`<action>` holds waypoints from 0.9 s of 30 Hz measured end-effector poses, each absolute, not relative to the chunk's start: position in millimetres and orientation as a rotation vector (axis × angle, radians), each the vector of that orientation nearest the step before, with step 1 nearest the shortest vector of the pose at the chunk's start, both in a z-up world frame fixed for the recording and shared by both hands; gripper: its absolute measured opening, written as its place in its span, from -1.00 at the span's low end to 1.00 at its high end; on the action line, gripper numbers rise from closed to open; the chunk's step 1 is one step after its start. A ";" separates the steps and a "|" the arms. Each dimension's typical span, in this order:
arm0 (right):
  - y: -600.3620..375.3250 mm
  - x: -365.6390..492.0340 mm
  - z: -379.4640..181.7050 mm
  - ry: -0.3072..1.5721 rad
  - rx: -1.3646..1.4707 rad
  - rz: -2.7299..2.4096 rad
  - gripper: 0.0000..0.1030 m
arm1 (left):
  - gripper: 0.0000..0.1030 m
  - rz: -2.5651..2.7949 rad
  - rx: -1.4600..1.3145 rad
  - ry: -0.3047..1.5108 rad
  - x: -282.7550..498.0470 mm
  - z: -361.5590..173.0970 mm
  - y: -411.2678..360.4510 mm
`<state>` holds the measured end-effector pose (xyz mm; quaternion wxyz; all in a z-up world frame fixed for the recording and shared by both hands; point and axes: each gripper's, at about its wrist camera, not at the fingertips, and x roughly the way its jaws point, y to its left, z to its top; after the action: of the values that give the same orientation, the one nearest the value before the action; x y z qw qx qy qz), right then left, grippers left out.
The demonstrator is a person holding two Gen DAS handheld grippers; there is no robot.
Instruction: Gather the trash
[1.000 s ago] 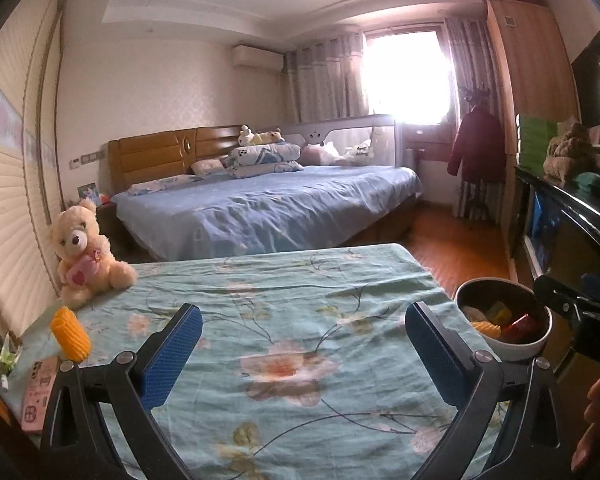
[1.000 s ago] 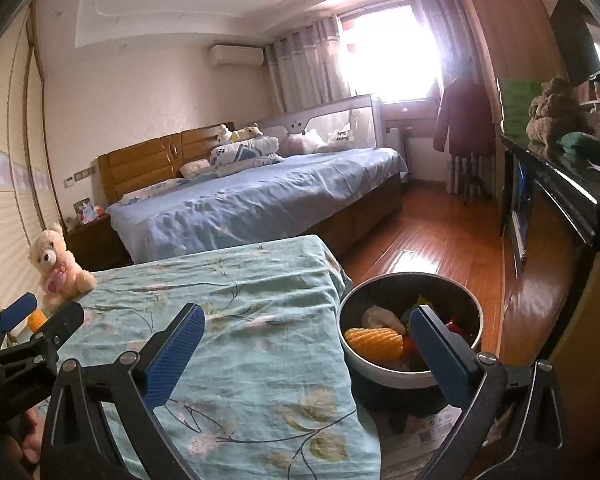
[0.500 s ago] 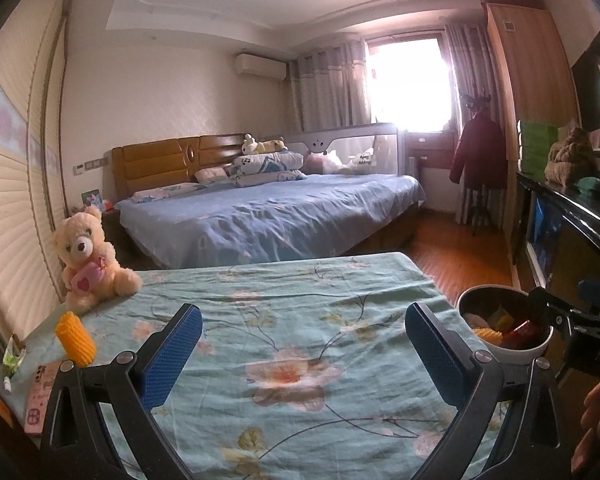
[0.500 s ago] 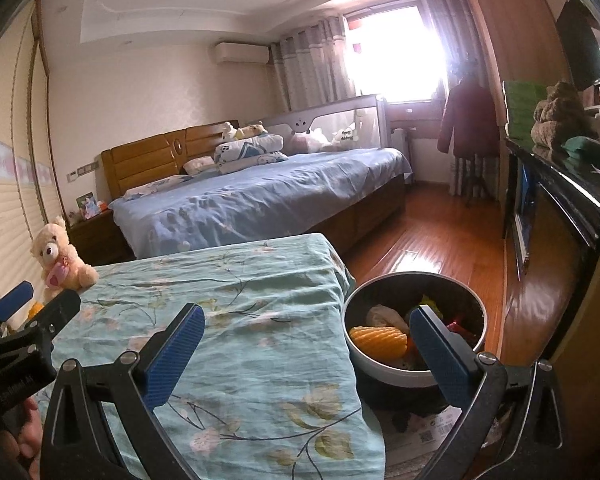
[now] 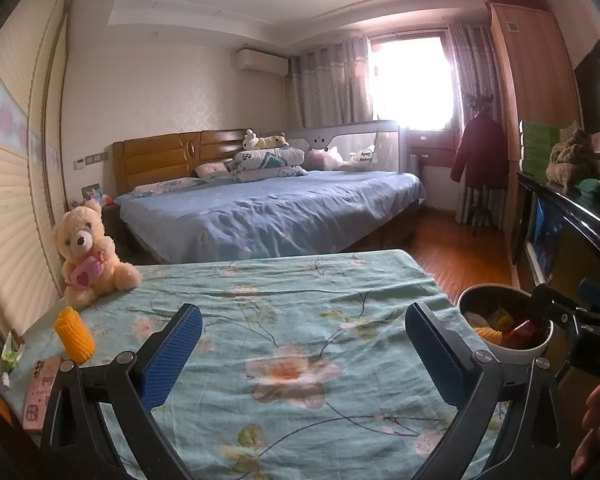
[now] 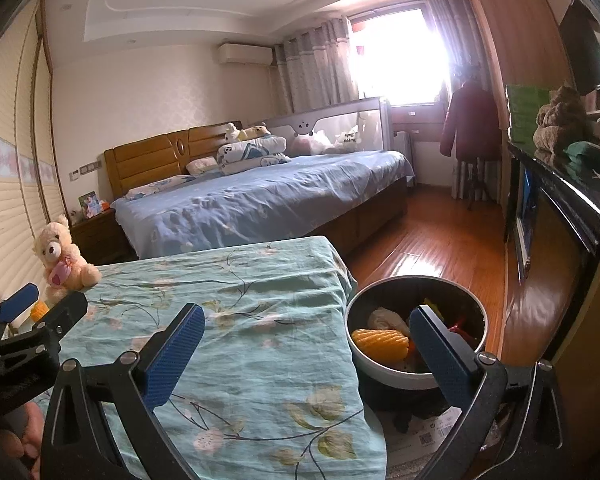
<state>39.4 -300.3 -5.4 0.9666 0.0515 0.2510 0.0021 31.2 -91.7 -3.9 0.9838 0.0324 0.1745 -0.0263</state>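
Left wrist view: left gripper spread wide and empty above the floral teal cloth. The ribbed yellow corn-shaped piece stands left of its left finger, long axis upright, apparently tilted. Approach level, fingers straddling its ribbed sides. Right gripper likewise agape beside the dark round bin.
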 end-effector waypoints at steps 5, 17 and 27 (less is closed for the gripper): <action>-299.9 39.3 -4.8 0.511 0.106 0.004 1.00 | 0.99 -0.053 0.055 0.367 35.2 -4.0 -90.2; -299.1 38.9 -4.1 0.515 0.101 0.013 1.00 | 0.99 -0.055 0.044 0.371 37.0 -3.2 -87.6; -298.9 38.5 -2.6 0.512 0.101 0.017 1.00 | 0.99 -0.058 0.045 0.369 36.6 -2.5 -87.2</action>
<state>38.5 -298.9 -2.6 0.9661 0.0499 0.2531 0.0086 36.6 -87.2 -2.5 0.9823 0.0224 0.1836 -0.0286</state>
